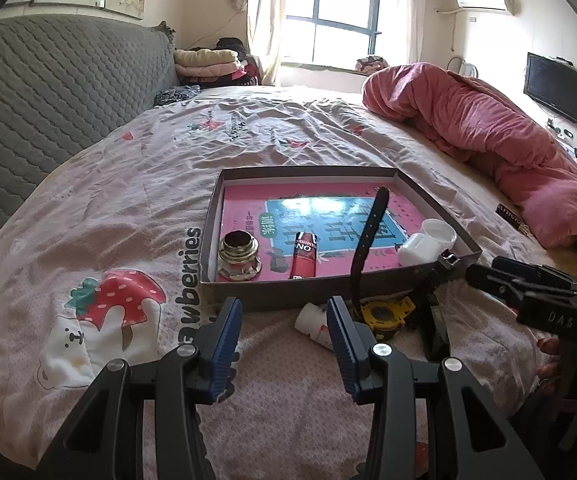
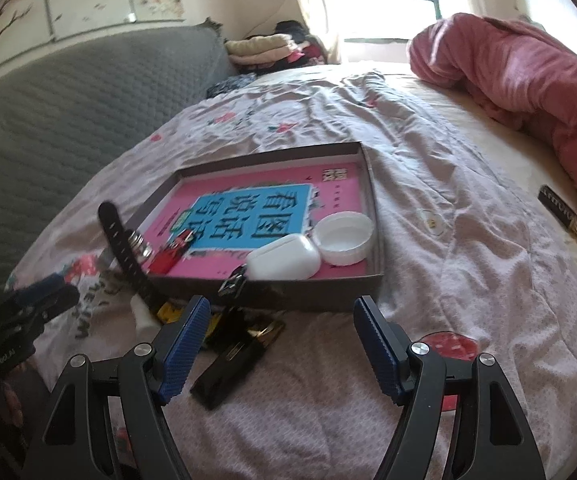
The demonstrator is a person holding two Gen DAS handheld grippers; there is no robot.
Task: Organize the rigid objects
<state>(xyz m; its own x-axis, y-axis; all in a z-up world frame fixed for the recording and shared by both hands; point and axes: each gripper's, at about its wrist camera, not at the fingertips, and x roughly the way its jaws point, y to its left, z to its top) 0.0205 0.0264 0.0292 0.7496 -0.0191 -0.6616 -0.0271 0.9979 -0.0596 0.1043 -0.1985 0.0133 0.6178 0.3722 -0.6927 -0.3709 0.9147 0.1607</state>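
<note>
From the left wrist view, the left gripper (image 1: pixel 284 322) hovers low over the bed with its blue-padded jaws spread wide and nothing between them. Just beyond it lies the shallow grey cardboard box (image 1: pixel 440 204), lined with a pink and blue book cover. Inside the box sit a gold metal bottle cap (image 1: pixel 240 256) at the near left, a red tube (image 1: pixel 304 256) beside it, and a white plastic case (image 1: pixel 414 254) with a round white plastic lid (image 1: pixel 440 234) at the near right corner. A black strap (image 1: pixel 368 236) leans over the box's near wall. On the sheet in front of the box lie a small white bottle (image 1: pixel 312 320) and a yellow tape measure (image 1: pixel 388 314), both close to the left gripper's right finger. The right gripper's black body is near the box's right corner. From the right wrist view, the right gripper (image 2: pixel 282 344) also stands wide, holding nothing, in front of the box (image 2: pixel 288 292). A flat black rectangular object with a gold end (image 2: pixel 232 364) lies on the sheet just before the box, beside the left pad. A dark slim bar (image 2: pixel 562 210) lies well to the right of the box, near the pink quilt (image 2: pixel 528 64).
</note>
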